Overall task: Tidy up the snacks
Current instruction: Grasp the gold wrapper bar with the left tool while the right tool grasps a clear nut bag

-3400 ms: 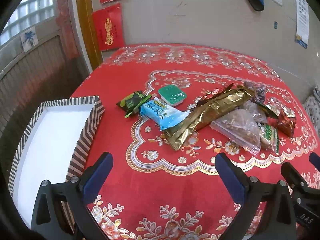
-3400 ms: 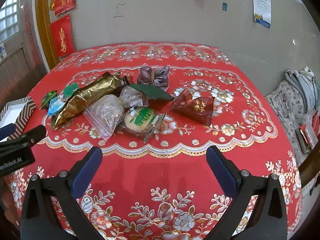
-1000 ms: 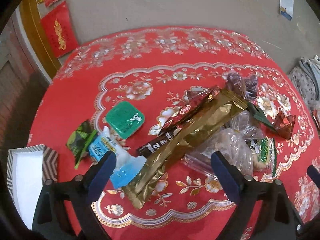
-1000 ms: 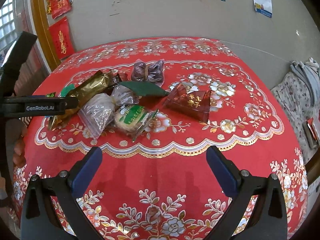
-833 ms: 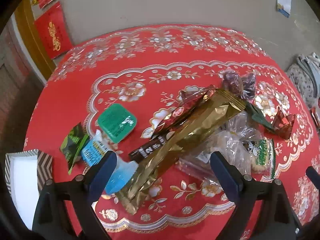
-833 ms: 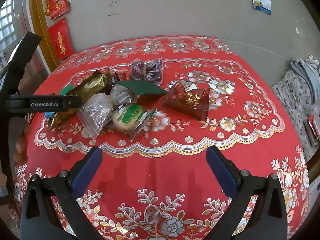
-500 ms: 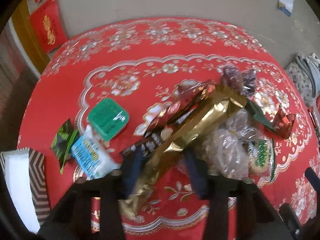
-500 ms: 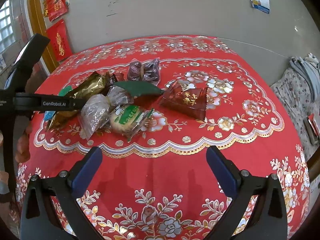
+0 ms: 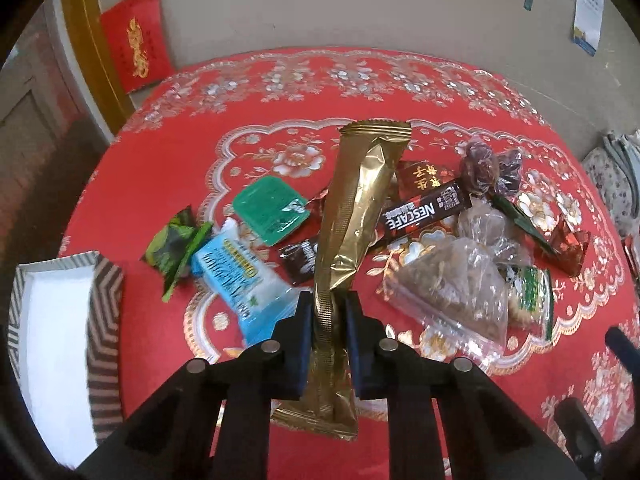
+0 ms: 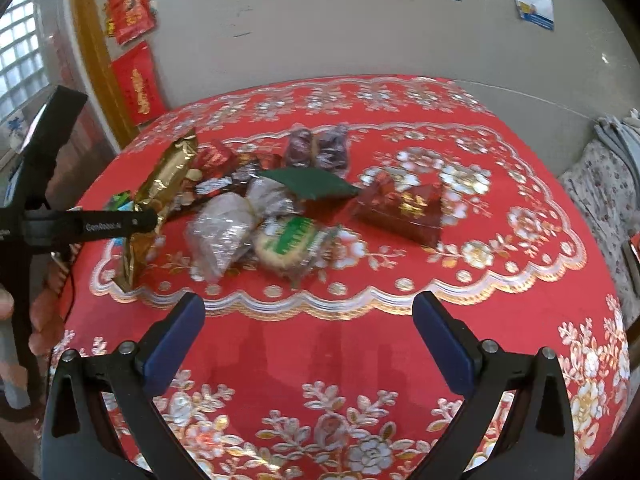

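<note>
While the left gripper (image 9: 327, 322) points steeply down at the desk (image 9: 400, 92), its jaws have just been closing and now stand clamped on the lower part of a long gold packet (image 9: 352, 216). That packet runs up from between the blue pads (image 9: 303, 336) toward twelve o'clock in the left wrist view, its crimped top end tilted slightly to one o'clock and its bottom end hanging below the jaws at six o'clock. At ten o'clock from the grip lies a light blue wrapper (image 9: 236, 280), with a green candy (image 9: 174, 246) just beside it at nine o'clock and a green sealed cup (image 9: 270, 210) farther up at eleven o'clock. A Nescafe stick (image 9: 426, 212) lies at one o'clock, and a clear bag of crumbly snack (image 9: 452, 288) sits at three o'clock, touching a green-labelled cake (image 9: 530, 300). A striped box (image 9: 104, 320) with a white inside sits at the desk edge at nine o'clock.

Seen from the right wrist camera, the left gripper (image 10: 150, 220) reaches in level from nine o'clock, pinching the gold packet (image 10: 164, 188), with part of a hand (image 10: 44, 312) below it. The right gripper (image 10: 308, 332) hovers over bare red cloth at six o'clock, tilted downward, jaws wide apart with nothing between them. A red pyramid packet (image 10: 404, 208) lies at one o'clock, apart from the pile.
</note>
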### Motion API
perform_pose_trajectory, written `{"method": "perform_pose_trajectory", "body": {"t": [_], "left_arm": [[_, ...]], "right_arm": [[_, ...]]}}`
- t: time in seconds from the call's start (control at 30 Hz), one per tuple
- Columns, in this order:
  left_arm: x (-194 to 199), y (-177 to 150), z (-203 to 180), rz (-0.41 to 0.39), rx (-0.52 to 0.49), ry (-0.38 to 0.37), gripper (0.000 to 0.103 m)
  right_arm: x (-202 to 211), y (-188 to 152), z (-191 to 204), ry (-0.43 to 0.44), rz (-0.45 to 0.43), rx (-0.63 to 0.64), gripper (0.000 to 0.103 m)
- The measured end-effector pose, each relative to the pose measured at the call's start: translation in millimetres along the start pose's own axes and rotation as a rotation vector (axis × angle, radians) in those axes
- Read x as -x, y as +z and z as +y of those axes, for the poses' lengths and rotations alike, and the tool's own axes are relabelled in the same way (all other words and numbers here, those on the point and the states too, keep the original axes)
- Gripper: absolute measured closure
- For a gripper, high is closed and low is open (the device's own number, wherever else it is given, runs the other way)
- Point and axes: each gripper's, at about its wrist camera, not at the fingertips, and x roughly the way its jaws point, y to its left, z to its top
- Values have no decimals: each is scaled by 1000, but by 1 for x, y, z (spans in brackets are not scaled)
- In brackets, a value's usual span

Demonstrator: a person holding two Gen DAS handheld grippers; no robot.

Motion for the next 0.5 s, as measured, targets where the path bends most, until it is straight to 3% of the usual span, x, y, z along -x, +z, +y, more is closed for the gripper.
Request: {"method": "perform_pose_trajectory", "body": {"t": [0.23, 0.5], "left_arm": [[30, -13, 14, -63, 31, 60, 88], [48, -22, 34, -87, 58, 81, 88]], "right_arm": [[-17, 20, 30, 62, 14, 119, 0], [-61, 48, 54, 65, 71, 50, 5]]}}
